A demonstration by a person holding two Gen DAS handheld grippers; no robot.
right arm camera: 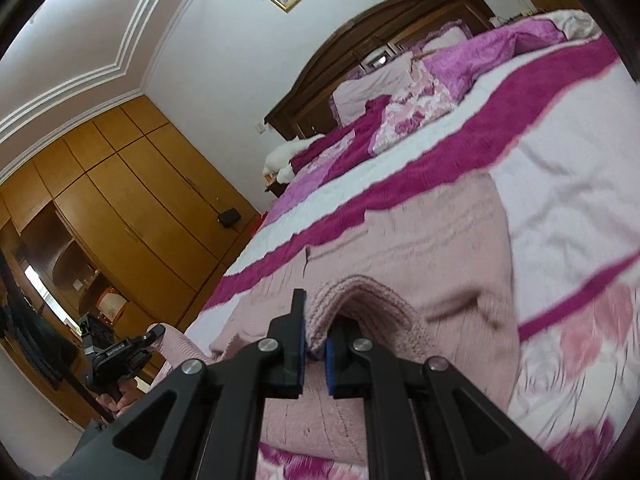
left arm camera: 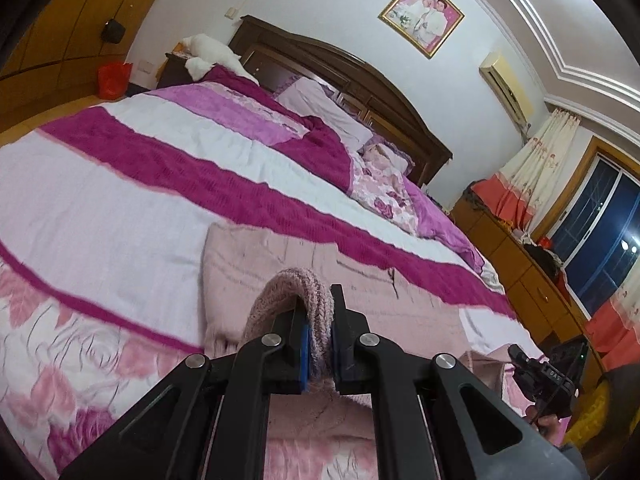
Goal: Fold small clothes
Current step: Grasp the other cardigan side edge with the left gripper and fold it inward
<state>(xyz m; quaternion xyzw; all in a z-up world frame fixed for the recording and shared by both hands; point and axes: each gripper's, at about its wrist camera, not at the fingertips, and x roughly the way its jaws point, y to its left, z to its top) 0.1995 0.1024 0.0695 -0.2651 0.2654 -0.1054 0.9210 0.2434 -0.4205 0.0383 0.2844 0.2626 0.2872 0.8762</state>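
A pale pink knitted sweater [left arm camera: 304, 264] lies spread on the bed. My left gripper [left arm camera: 318, 312] is shut on a thick ribbed edge of it, which bulges up between the blue pads. In the right wrist view the same sweater [right arm camera: 420, 248] stretches ahead, and my right gripper [right arm camera: 316, 344] is shut on another ribbed fold of it, lifted a little off the bed. The right gripper [left arm camera: 540, 376] shows at the lower right of the left wrist view; the left gripper [right arm camera: 120, 352] shows at the lower left of the right wrist view.
The bed [left arm camera: 120, 200] has a white, magenta and pink rose-patterned cover, pillows and a folded quilt [left arm camera: 384, 184] near the dark wooden headboard [left arm camera: 340, 68]. A wooden wardrobe [right arm camera: 120, 200] stands on one side, a low cabinet [left arm camera: 520, 272] under a window on the other.
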